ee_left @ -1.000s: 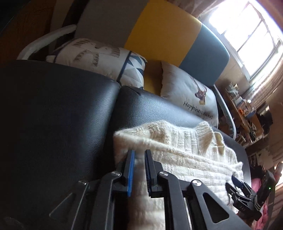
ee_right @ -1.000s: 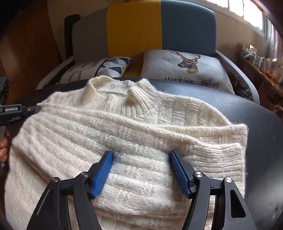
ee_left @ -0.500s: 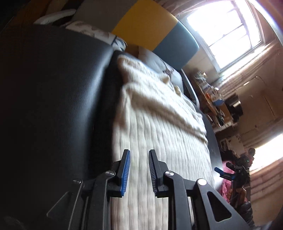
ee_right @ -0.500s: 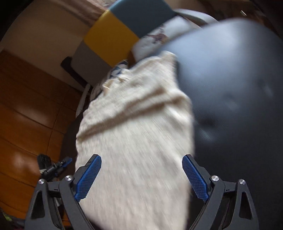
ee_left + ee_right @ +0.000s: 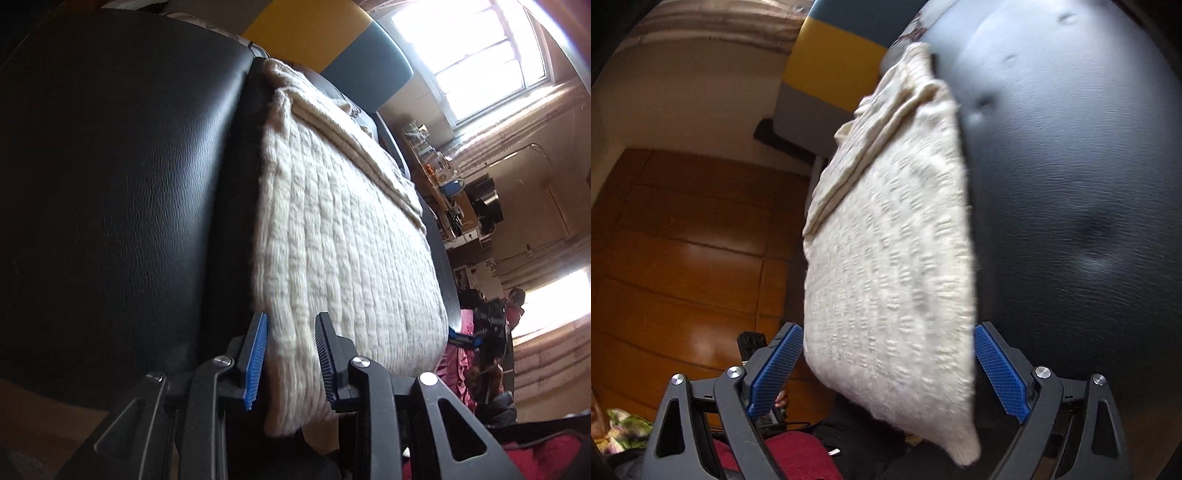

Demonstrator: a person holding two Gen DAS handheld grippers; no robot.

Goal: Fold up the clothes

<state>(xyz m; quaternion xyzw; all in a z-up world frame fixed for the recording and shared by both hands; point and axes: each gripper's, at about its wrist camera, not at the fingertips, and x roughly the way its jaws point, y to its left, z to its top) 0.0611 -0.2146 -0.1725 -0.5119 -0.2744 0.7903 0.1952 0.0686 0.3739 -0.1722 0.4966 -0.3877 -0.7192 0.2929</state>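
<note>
Both jaws are opening now, left hand-held gripper [image 5: 290, 363] and right hand-held gripper [image 5: 888, 373] each straddling a near corner of the cream sweater [image 5: 343, 236], unclamped, its length running away across the black seat [image 5: 110, 166].

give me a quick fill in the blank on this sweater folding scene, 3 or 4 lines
1. The knit sweater is ____ in colour.
2. It lies on a ____ leather cushion.
3. The pads on the left tongs and right tongs are ____.
4. Behind the sweater, the chair back has a ____ panel between its grey and teal ones.

Missing words: cream; black; blue; yellow
</note>
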